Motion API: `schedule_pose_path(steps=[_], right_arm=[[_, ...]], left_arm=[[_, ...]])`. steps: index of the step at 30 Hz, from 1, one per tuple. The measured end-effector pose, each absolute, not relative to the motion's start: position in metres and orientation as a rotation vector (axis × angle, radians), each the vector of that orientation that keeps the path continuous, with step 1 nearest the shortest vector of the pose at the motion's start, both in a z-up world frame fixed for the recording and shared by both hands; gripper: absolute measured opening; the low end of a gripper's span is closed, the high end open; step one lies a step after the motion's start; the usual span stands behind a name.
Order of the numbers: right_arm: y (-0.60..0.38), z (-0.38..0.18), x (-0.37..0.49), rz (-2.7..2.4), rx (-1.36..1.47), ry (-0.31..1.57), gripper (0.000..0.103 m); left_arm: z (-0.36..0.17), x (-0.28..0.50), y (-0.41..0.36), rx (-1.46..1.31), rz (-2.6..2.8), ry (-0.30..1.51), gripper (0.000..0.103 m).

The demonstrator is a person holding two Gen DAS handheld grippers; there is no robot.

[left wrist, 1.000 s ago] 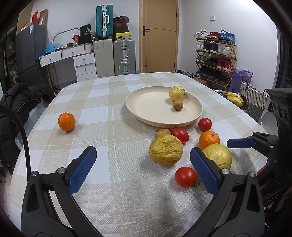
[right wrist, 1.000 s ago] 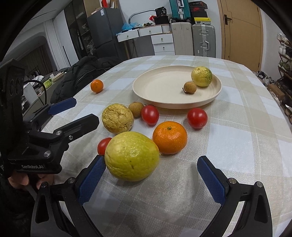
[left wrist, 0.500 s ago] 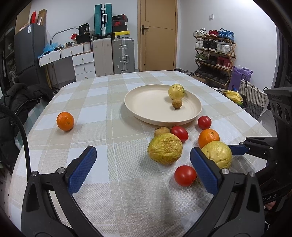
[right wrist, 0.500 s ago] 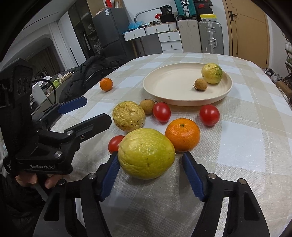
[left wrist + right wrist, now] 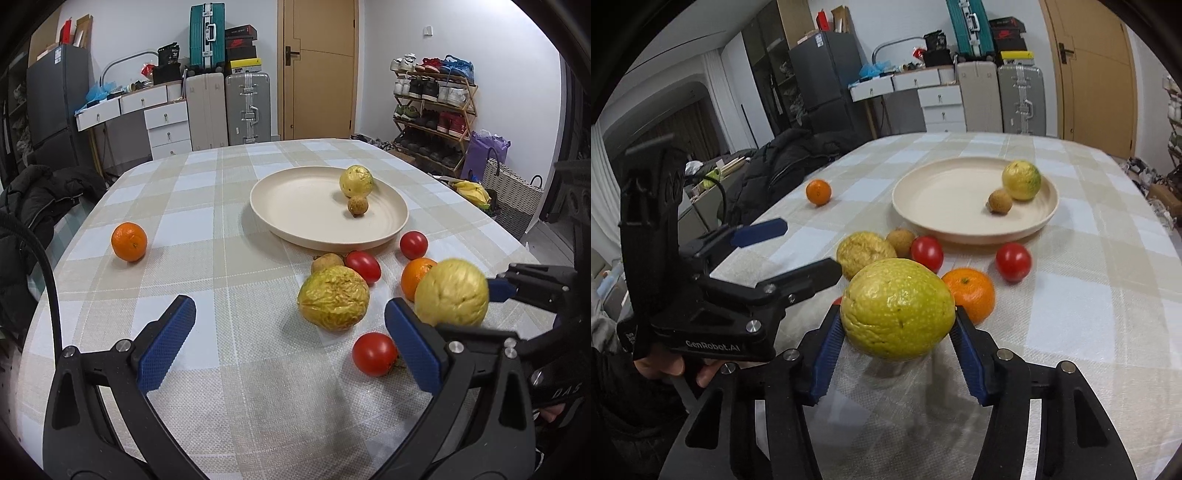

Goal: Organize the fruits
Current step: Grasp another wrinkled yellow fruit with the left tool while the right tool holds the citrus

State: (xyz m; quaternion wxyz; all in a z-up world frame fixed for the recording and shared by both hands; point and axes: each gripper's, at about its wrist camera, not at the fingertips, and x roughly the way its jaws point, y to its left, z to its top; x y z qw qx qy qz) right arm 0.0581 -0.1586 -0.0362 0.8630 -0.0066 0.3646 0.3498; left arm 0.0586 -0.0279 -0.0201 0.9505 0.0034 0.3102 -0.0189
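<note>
Yellow-green fruit [image 5: 897,308] sits clamped in the right hand-held gripper [image 5: 895,341], raised off the checked surface [image 5: 1108,295]; left hand-held gripper [image 5: 284,343] hangs apart, empty; judged next: carry to the plate [image 5: 942,192].

Orange [image 5: 968,294], tomatoes [image 5: 1013,261] crowd path to plate [image 5: 916,206]; plate's left half free.

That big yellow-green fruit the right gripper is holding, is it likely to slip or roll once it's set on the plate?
The yellow-green fruit is round, so it will probably roll on the smooth plate unless released gently. Its dimpled, slightly wrinkled skin looks grippy against the ribbed blue pads, so slipping from the right gripper seems unlikely.
</note>
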Motion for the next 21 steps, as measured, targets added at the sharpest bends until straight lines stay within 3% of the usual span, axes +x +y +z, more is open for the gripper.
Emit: schedule_pose_path(steps=[21], right_arm=[[-0.185,-0.030,0.070,0.653,0.077,0.719,0.059]], left_arm=[[-0.028,0.090,-0.045,0.009,-0.072,0.759,0.099]])
